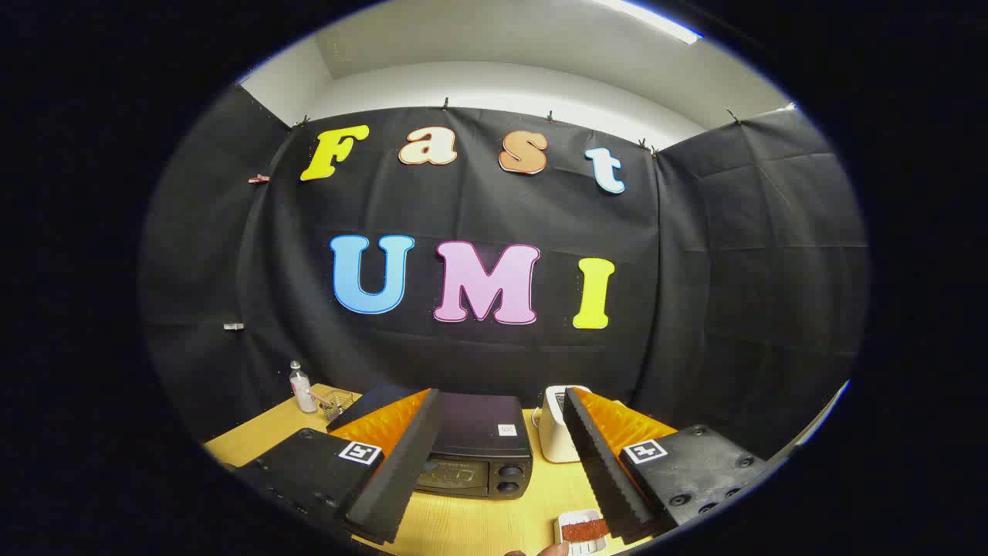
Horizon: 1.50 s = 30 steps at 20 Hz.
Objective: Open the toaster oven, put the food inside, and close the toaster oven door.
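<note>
So the gripper (pixel 502 455) sits at the bottom of the frame with its fingers spread wide and nothing between them but air; it's up above the wooden table (pixel 463 521), well back from everything, so I'd say the job hasn't really started.

The toaster oven (pixel 480 452) is lower centre, just ahead of the fingers and framed in the gap between them; door looks closed, two knobs on its right side; the left finger covers part of the front, so I can't make out the door handle. The food (pixel 584 530), a brownish slab on a small white tray (pixel 567 533), is at the bottom right, tucked beside the right finger's tip; there's something at the very bottom edge next to it that might be a fingertip, too small to tell. A white toaster (pixel 557 425) stands just right of the oven; a small bottle (pixel 301 386) and a wire basket (pixel 336 401) sit at lower left, well apart from the action.

What could go wrong, my guess: the oven is small and light-looking, so yanking the door could drag the whole thing forward; coming in off-centre could clip the white toaster; and the tray is right at the near edge, so a sloppy pinch could tip it off.
</note>
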Available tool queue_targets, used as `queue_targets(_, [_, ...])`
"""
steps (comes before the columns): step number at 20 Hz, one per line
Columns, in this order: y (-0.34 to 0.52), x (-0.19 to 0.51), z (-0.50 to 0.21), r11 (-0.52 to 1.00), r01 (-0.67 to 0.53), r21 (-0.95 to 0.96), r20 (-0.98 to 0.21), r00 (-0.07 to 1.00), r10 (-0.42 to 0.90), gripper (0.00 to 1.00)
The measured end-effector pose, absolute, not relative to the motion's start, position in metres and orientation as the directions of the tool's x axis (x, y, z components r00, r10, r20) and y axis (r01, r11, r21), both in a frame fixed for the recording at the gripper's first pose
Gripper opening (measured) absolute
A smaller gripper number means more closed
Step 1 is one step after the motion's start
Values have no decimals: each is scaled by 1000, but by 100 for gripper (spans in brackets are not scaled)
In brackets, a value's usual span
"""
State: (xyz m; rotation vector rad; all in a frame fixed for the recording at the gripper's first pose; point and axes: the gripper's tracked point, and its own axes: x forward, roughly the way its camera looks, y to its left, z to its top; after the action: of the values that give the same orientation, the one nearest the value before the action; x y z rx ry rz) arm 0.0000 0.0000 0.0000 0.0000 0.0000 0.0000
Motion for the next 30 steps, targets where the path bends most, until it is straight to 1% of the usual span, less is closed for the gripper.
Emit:
queue_targets(12, [4,4,-4,999,-3,-35,0,1000,3,97])
queue_targets(16, [9,7,-7,1000,-5,-20,-4,1000,5,97])
queue_targets(22, [48,26,-17,999,-28,-19,9,1000,28,97])
queue_targets(25, [77,43,-38,999,-37,-10,1,999,37,97])
queue_targets(30, [119,65,-95,998,-55,41,-68,996,57,97])
